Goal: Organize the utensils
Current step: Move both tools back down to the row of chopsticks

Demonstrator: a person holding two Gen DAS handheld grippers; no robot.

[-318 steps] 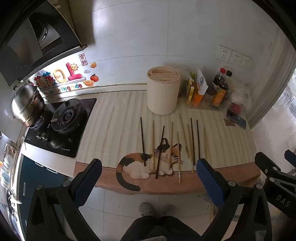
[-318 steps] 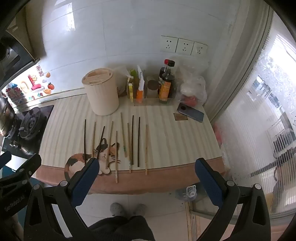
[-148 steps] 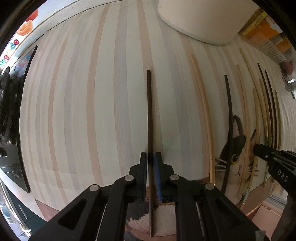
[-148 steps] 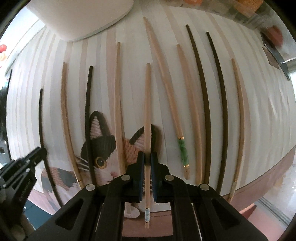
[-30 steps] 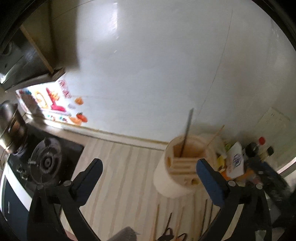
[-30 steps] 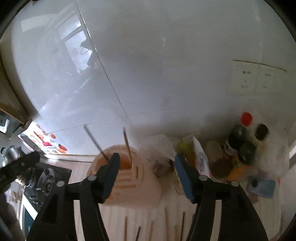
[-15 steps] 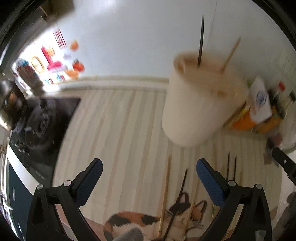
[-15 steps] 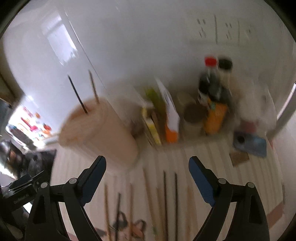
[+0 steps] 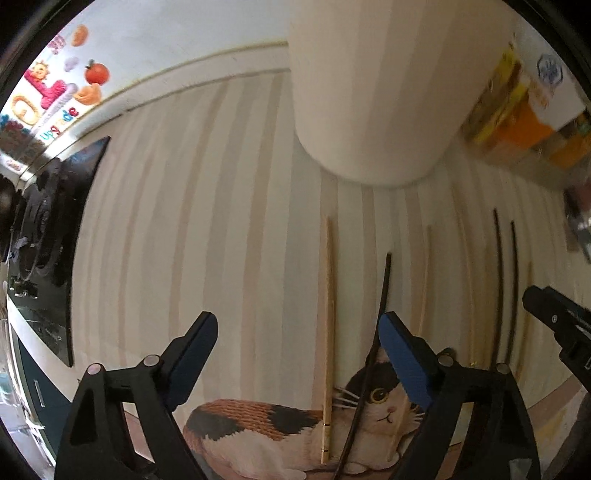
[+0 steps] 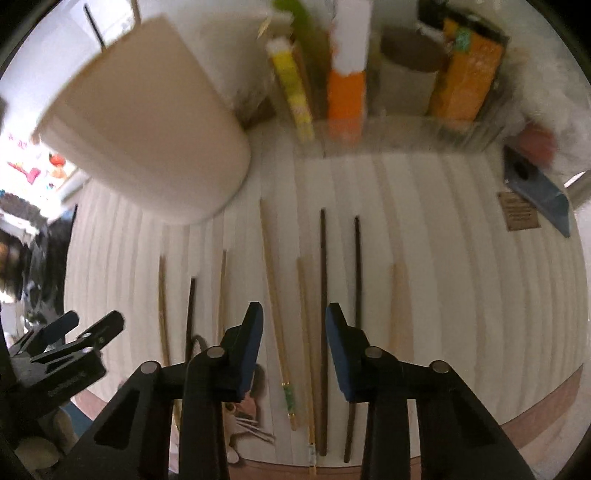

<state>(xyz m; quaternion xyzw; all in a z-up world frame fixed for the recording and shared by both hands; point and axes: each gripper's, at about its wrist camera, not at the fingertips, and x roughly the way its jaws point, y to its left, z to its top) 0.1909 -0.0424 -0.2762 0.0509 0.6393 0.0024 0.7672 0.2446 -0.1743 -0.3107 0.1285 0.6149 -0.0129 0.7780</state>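
Two tongs: both point steeply down at the striped bench (image 9: 207, 229), over its front part.
Left tongs (image 9: 295, 354): jaws wide apart and closing, nothing pressed by the pads; a pale chopstick (image 9: 328, 332) lies on the bench in the gap between them, and a dark chopstick (image 9: 373, 350) passes just by the right-hand pad.
Right tongs (image 10: 293, 347): jaws narrower and closing, not clamped on anything; two pale chopsticks (image 10: 275, 314) and a dark one (image 10: 324, 280) lie on the bench below the gap.
Chopsticks, long axis: all lie flat, roughly parallel, each running from the front edge of the bench toward the back wall.
Chopsticks, ends: the thick ends reach the front edge, some across a cat-shaped mat (image 9: 273, 432); the thin tips point toward the holder.
Holder (image 10: 147, 129): cream cylinder standing upright toward the back of the bench, beyond the tips; a dark stick (image 10: 93, 26) pokes up out of its top.
Back right corner: blurred bottles and packets (image 10: 347, 74); a dark phone (image 10: 539, 188) lies flat by the right edge.
Left end: black gas hob (image 9: 48, 236).
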